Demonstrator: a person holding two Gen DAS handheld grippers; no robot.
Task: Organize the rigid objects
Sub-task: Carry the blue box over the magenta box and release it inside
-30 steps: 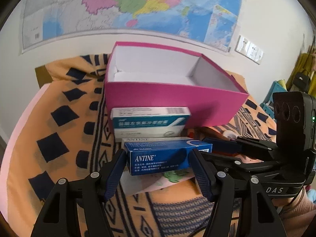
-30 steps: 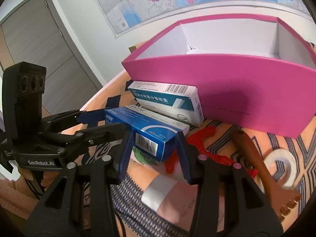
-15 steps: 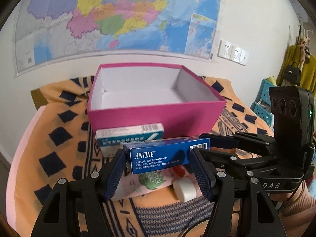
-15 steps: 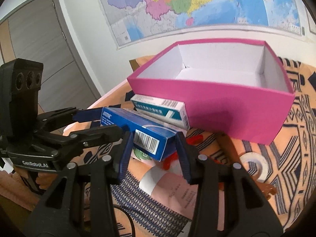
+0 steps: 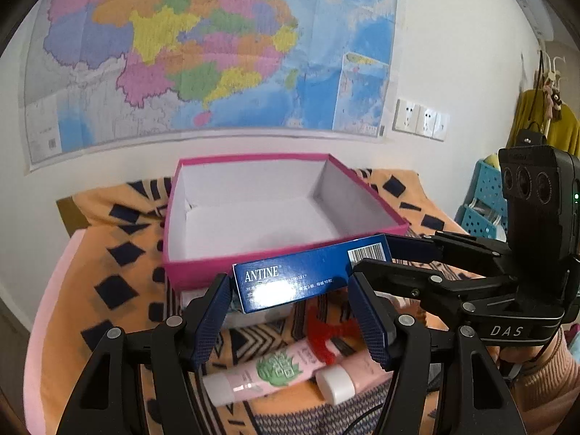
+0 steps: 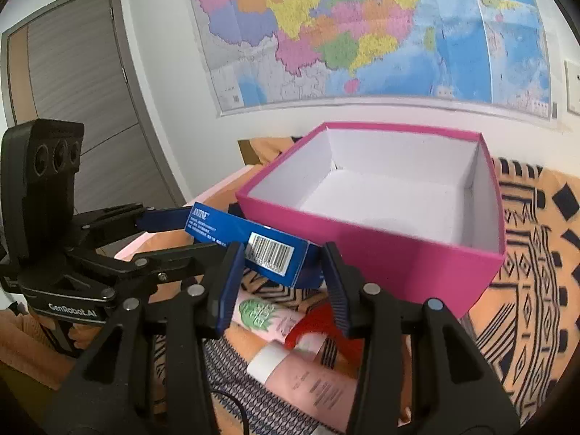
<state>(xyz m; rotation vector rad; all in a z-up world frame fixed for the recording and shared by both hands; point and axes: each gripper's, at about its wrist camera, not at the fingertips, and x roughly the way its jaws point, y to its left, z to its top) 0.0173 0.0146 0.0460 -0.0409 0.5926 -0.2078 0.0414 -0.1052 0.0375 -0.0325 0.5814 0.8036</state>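
A blue ANTINE medicine carton (image 5: 308, 277) hung clear of the table, just before the open pink box (image 6: 417, 250). The left claw (image 5: 290, 311) and right claw (image 6: 277, 279) each clamped one end, keeping it level, probably to go inside.

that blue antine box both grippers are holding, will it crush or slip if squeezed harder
The blue ANTINE box is thin printed carton, so it would probably dent under a harder squeeze. It looks light for its size. Its glossy faces may slip, though the left gripper and right gripper clamp its opposite ends, which likely steadies it.
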